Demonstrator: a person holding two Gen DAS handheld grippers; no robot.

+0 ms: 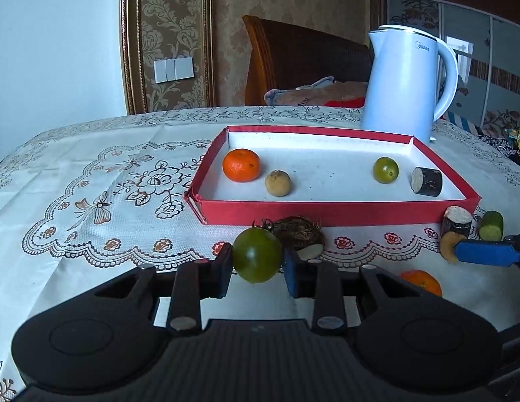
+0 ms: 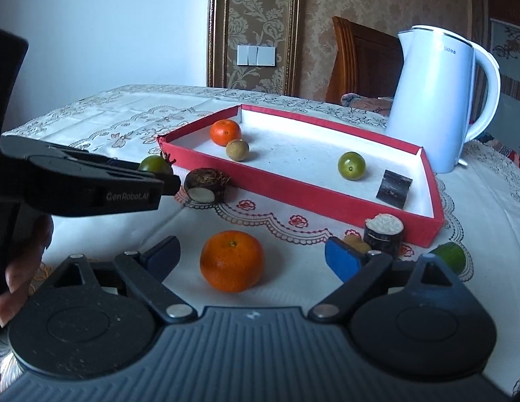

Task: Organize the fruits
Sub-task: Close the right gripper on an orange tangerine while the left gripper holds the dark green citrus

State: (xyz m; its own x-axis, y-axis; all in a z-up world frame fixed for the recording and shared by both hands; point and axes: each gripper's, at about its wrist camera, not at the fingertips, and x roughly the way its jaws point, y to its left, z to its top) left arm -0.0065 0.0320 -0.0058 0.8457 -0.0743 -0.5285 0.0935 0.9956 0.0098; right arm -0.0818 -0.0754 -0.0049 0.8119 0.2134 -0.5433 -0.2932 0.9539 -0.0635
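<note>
My left gripper [image 1: 258, 264] is shut on a green tomato [image 1: 257, 255] just in front of the red tray [image 1: 327, 212]; it also shows in the right wrist view [image 2: 156, 164]. The tray holds an orange mandarin [image 1: 241, 164], a tan longan [image 1: 277, 183], a small green fruit [image 1: 386, 169] and a dark cane piece [image 1: 427, 181]. My right gripper [image 2: 251, 258] is open around a loose mandarin [image 2: 231, 261] on the cloth, not touching it. A hairy taro piece [image 2: 206, 189] lies by the tray's front wall.
A white kettle [image 2: 437, 100] stands behind the tray's right end. A second cane piece [image 2: 384, 232], a tan fruit [image 2: 355, 244] and a cucumber chunk [image 2: 451, 256] lie in front of the tray's right corner. A wooden chair [image 1: 293, 60] stands behind the table.
</note>
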